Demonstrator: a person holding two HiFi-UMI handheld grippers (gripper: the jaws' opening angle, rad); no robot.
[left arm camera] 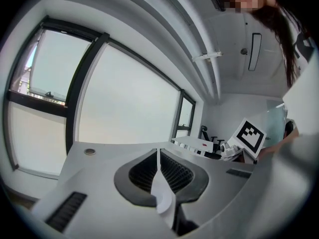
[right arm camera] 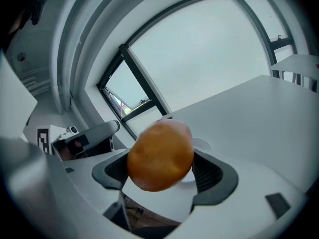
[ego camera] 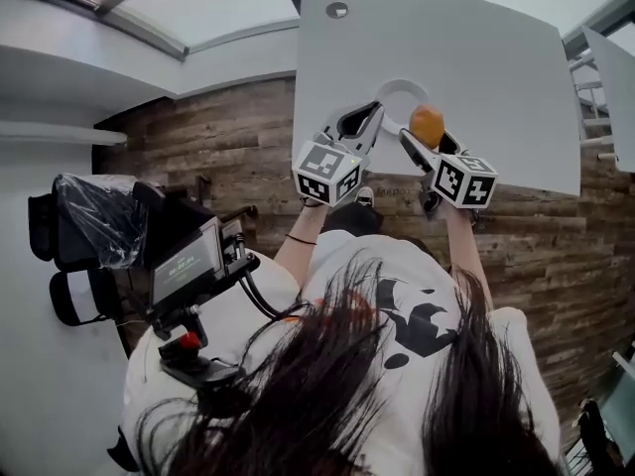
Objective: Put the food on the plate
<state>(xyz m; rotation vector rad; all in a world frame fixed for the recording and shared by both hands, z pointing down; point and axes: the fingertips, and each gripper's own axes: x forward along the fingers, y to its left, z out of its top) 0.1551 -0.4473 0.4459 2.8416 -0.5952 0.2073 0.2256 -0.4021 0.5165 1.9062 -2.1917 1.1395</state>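
Observation:
A white plate (ego camera: 401, 89) lies near the front edge of the white table (ego camera: 466, 48). My left gripper (ego camera: 373, 119) is shut on the plate's near rim, and in the left gripper view the rim (left arm camera: 160, 185) shows edge-on between the closed jaws. An orange-brown rounded piece of food (ego camera: 427, 125) is held in my right gripper (ego camera: 419, 139), at the plate's right edge. It fills the jaws in the right gripper view (right arm camera: 160, 155), a little above the table.
A round grommet (ego camera: 337, 10) sits at the table's far side. A second white table (ego camera: 613, 77) stands to the right. A camera rig with a screen (ego camera: 186, 263) and a black bag (ego camera: 84, 228) are at my left, over the wooden floor (ego camera: 228, 147).

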